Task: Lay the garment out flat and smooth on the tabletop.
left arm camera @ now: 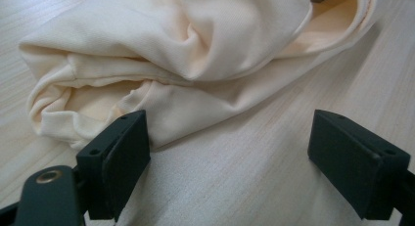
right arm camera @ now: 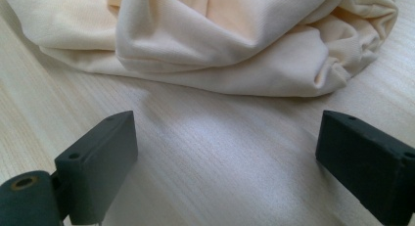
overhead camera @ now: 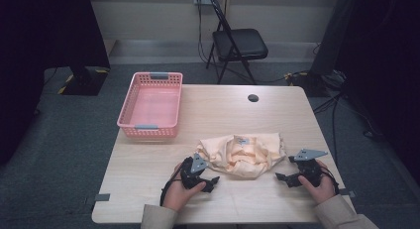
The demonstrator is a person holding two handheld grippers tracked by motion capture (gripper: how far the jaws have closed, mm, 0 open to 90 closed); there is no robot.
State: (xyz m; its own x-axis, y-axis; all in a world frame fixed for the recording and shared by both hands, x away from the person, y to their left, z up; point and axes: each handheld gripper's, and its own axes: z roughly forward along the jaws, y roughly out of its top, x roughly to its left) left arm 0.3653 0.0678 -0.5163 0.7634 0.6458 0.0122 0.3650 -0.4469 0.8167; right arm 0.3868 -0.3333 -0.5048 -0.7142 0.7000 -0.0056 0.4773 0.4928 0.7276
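**Flanking a crumpled garment, nothing gripped yet**

Looking down from the high view, the cream garment (overhead camera: 242,153) lies bunched in a heap on the near half of the table (overhead camera: 148,164), between the left gripper (overhead camera: 210,181) and the right gripper (overhead camera: 283,178). Both rest low on the tabletop, aimed inward at the cloth, apart from it. The pink basket (overhead camera: 151,106) at the far left corner stands empty. By my reading the work has barely begun: the cloth is neither spread, folded nor moved.

From the left gripper view, the jaws stand wide with bare wood between them; the garment (left arm camera: 186,59) lies just ahead, its rolled hem close behind the left jaw. Whether it touches that jaw I cannot tell.

From the right gripper view, the jaws also stand wide and hold nothing; the garment (right arm camera: 235,45) sits farther ahead, its top cut off by the frame. What kind of garment it is stays unclear.
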